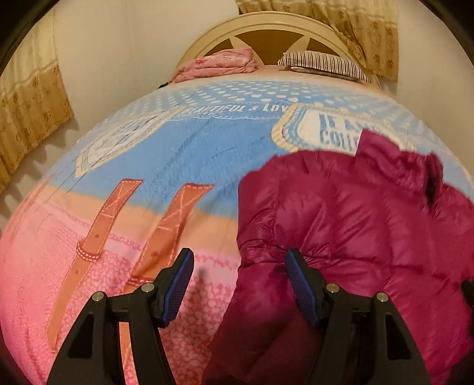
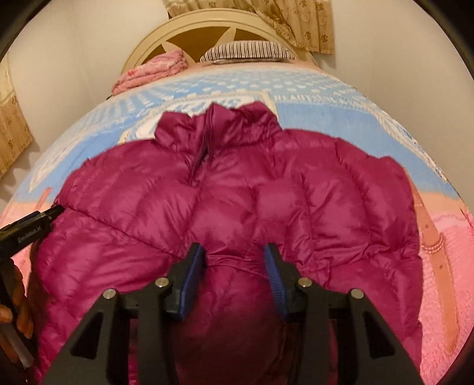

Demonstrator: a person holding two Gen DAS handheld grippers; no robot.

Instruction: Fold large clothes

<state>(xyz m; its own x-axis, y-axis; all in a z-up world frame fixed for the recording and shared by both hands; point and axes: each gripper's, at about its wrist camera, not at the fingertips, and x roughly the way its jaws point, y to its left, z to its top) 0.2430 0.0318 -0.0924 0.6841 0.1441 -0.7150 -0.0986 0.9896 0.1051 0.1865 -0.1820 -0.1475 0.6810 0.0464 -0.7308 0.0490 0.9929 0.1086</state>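
Jacket [image 2: 237, 207] fold between right gripper's [image 2: 235, 260] fingers [image 2: 194, 278].

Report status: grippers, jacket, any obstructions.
Left gripper open, at the edge of the magenta quilted puffer jacket. Right gripper part-open, jacket fabric bulging between its pads, grip unclear. Jacket spread collar-up on patterned fleece blanket. Nothing obstructing.

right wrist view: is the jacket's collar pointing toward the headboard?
Yes, the magenta jacket lies spread on the blanket with its collar at the far end, nearest the headboard.
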